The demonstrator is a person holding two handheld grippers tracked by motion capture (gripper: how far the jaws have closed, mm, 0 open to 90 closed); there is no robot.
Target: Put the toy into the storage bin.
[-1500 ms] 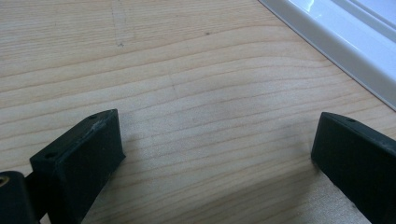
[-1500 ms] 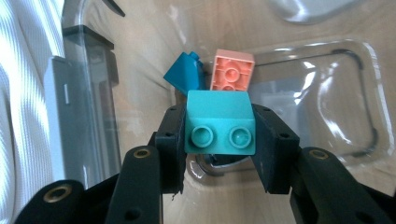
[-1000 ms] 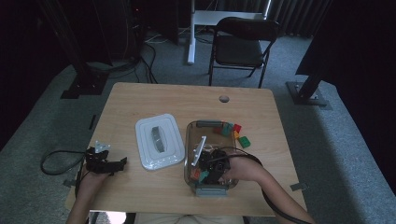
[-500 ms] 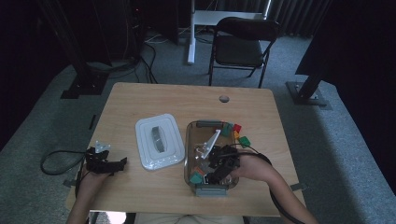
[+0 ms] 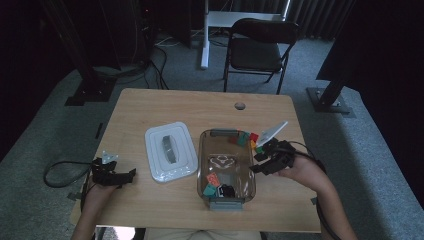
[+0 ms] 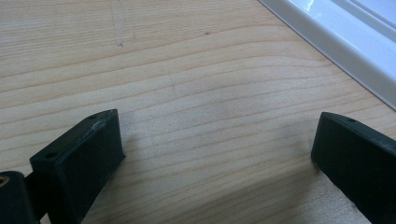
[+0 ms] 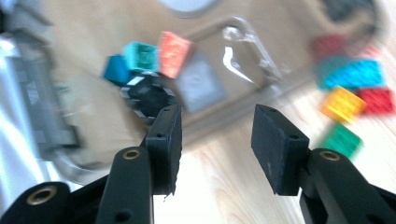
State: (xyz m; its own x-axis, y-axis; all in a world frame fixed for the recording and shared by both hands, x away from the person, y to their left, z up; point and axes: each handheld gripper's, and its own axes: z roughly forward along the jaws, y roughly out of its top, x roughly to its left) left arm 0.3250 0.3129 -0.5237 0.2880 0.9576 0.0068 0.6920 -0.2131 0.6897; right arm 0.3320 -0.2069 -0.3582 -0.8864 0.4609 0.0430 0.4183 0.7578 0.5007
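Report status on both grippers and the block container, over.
Right gripper open, empty, jaws just opened, beside clear container. Blocks inside; more blocks outside by its far corner. Left gripper open, on table by white lid.

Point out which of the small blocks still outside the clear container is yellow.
The yellow block: in the right gripper view it lies on the table between the teal block and the green block, beside a red block.

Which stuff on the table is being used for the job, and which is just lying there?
In the job:
right gripper, jaws open and empty
clear box
blocks inside it
blocks beside it

Lying about:
white lid
left gripper, open on the table
chair
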